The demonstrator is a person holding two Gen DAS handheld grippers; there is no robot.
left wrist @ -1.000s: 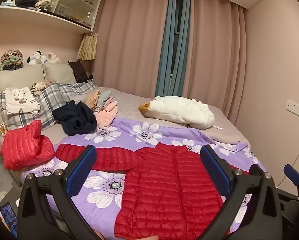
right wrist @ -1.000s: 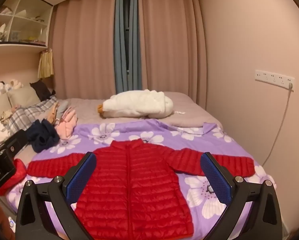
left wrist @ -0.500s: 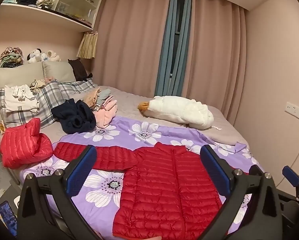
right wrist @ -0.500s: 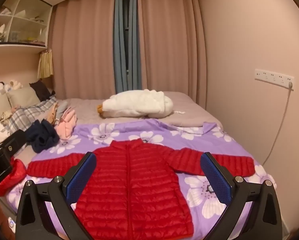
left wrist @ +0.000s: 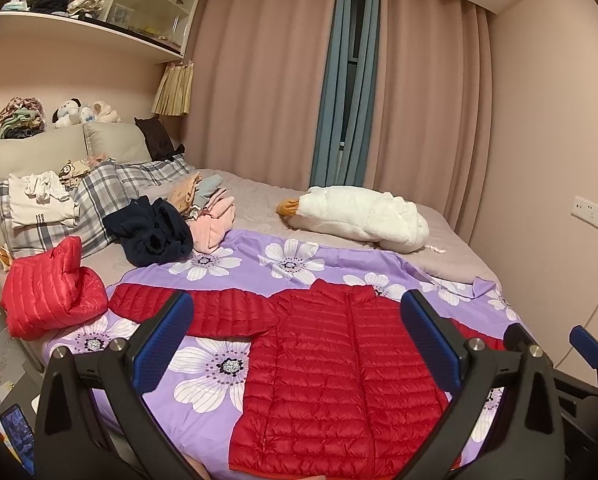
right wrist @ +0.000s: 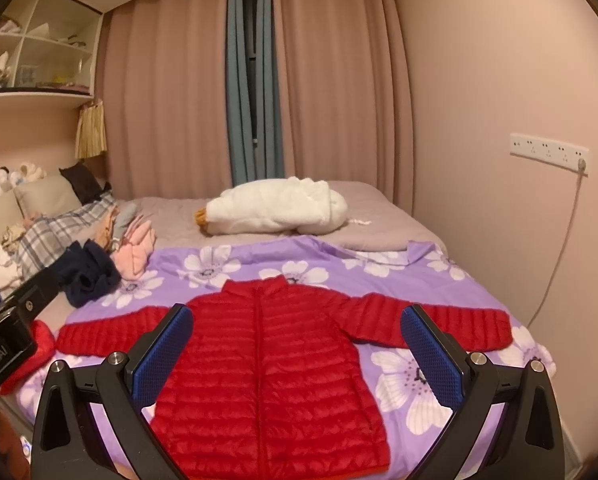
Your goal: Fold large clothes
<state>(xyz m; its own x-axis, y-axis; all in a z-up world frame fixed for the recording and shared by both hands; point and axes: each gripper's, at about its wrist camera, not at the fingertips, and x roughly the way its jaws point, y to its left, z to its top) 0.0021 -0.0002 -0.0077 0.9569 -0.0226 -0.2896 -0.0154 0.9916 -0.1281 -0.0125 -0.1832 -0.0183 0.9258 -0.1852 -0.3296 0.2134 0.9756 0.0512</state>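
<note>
A red quilted down jacket (left wrist: 339, 364) lies flat, front up, sleeves spread, on a purple flowered sheet (left wrist: 215, 368); it also shows in the right wrist view (right wrist: 271, 372). My left gripper (left wrist: 299, 340) is open and empty, held above the bed's near edge before the jacket. My right gripper (right wrist: 299, 344) is open and empty, above the jacket's hem. The right gripper's blue pad shows at the left view's right edge (left wrist: 587, 346).
A second red jacket (left wrist: 47, 288), bundled, sits at the bed's left edge. A dark navy garment (left wrist: 151, 232), pink clothes (left wrist: 215, 220) and plaid pillows (left wrist: 99, 196) lie at the left. A white plush goose (left wrist: 363, 216) lies behind. A wall (right wrist: 519, 80) runs along the right.
Both grippers drifted slightly; the left view has tilted a little so the jacket sits marginally higher. Jaws stay open. The jacket has not moved.
</note>
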